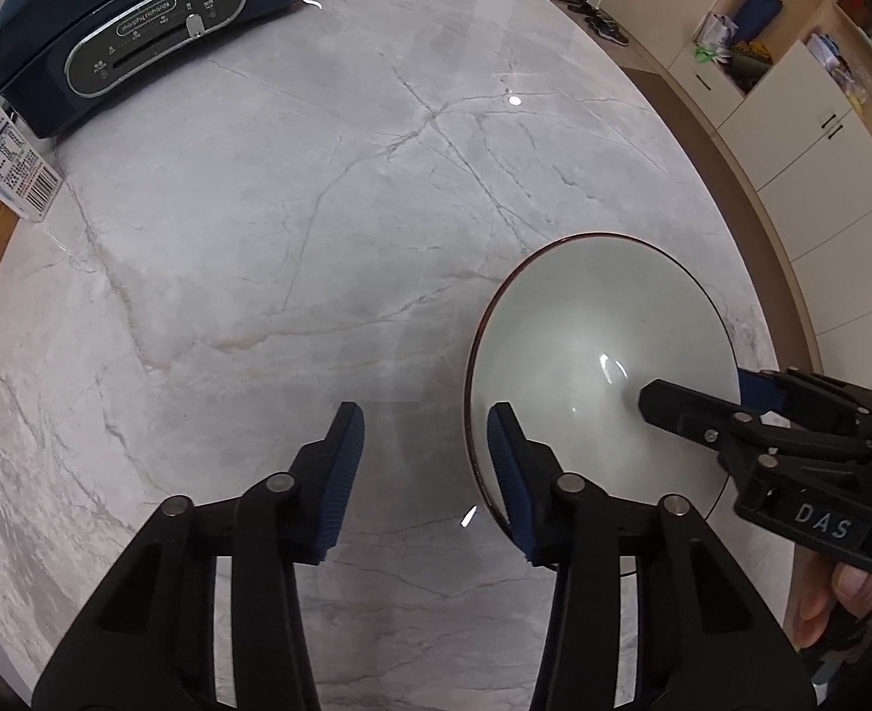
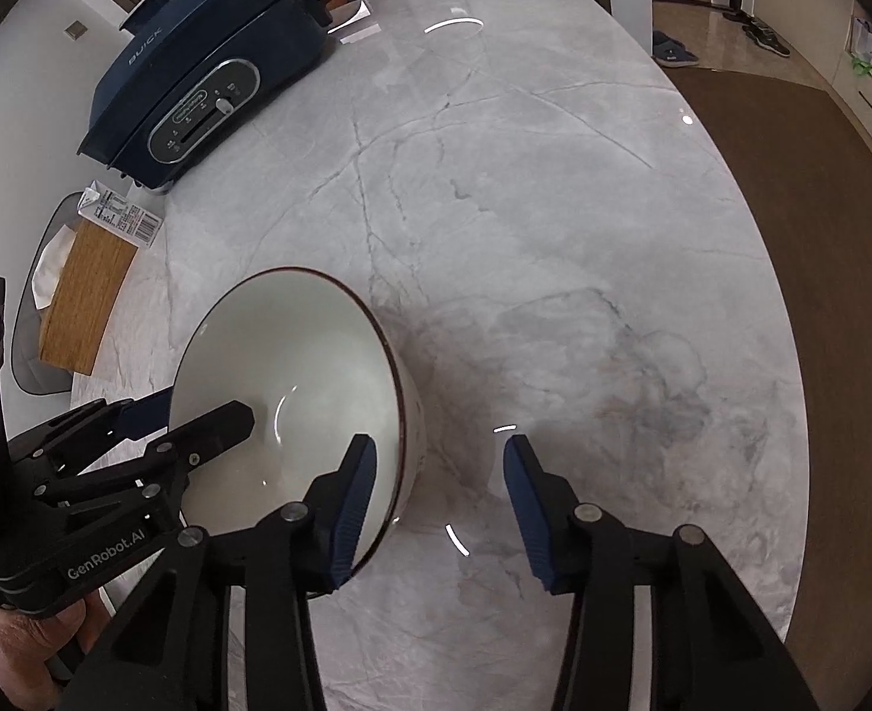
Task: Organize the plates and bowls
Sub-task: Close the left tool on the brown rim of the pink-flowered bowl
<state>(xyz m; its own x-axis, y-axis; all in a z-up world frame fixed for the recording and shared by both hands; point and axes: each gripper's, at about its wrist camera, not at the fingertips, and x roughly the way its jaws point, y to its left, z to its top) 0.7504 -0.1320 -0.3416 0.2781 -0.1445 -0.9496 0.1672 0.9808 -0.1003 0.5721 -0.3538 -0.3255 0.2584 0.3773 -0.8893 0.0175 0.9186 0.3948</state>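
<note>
A white bowl (image 1: 584, 326) with a dark rim is tilted on its side on the marble table; it also shows in the right wrist view (image 2: 293, 355). In the left wrist view a second gripper (image 1: 696, 400) comes in from the right and grips the bowl's rim, one finger inside and one behind. In the right wrist view a second gripper (image 2: 210, 409) comes in from the left and grips the rim likewise. The left camera's own gripper (image 1: 424, 456) looks open, with the bowl beside its right finger. The right camera's own gripper (image 2: 438, 492) looks open beside the bowl.
A dark blue electric cooker (image 1: 139, 18) stands at the far left of the marble table (image 1: 317, 207). A milk carton (image 1: 9, 166) lies by a wooden box (image 2: 86, 290) at the left edge. White cabinets (image 1: 791, 118) and brown floor (image 2: 791, 207) lie to the right.
</note>
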